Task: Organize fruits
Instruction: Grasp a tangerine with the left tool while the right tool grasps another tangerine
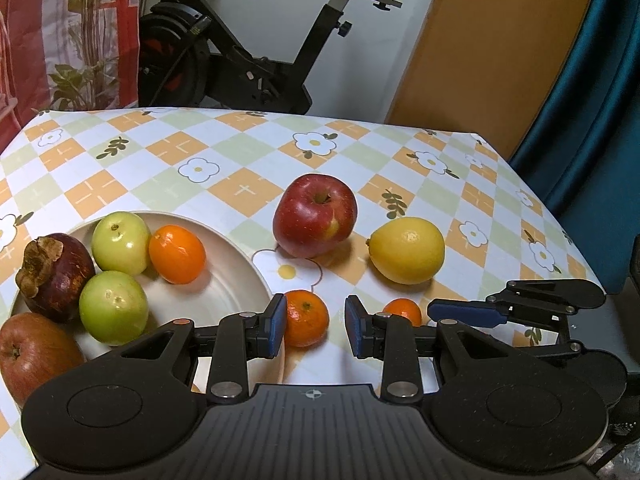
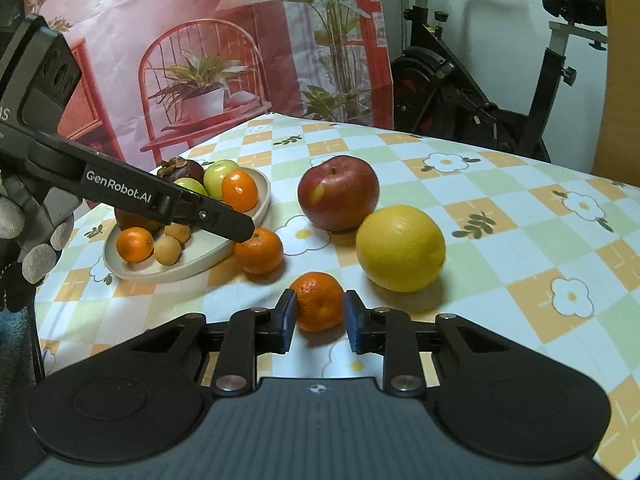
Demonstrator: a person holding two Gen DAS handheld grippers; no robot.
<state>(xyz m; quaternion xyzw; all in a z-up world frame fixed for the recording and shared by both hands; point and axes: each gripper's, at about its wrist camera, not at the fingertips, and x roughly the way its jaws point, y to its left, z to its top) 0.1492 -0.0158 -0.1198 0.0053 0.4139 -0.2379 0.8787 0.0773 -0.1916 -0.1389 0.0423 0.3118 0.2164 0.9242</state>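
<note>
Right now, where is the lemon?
The lemon lies on the tablecloth, outside the plate, just right of the red apple in both views, apart from both grippers.

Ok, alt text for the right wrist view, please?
The right tongs straddle a tangerine on the checked table, pads close to its sides. Beyond lie a lemon, a red apple and a second tangerine; the left tongs reach over a plate of fruit.

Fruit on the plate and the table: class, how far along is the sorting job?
Done: the plate already holds green fruits, apples and small oranges. In hand: the right gripper brackets a mandarin; the left gripper is open around another. Left: red apple and lemon on the table.
</note>
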